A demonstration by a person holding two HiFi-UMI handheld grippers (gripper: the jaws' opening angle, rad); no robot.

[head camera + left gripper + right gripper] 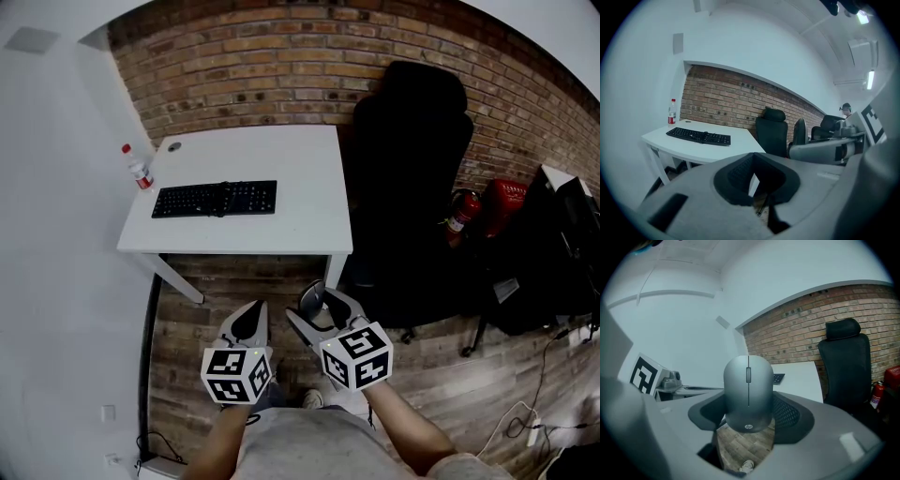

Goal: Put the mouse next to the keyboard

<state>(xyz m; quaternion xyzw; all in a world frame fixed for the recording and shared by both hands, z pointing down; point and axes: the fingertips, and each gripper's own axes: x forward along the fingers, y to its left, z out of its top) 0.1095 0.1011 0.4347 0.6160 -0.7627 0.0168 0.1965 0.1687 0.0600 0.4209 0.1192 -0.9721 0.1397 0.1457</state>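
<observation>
The right gripper view alone shows the mouse (748, 392) clearly, pinched in the right gripper (322, 309); left gripper (251, 321) pressed together, empty

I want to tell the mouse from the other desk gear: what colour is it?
The mouse is plain grey; the right gripper view shows it best.

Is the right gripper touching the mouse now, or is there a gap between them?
Touching. In the right gripper view the right gripper holds the mouse above the floor, its dark pads pressed on both sides.
</observation>
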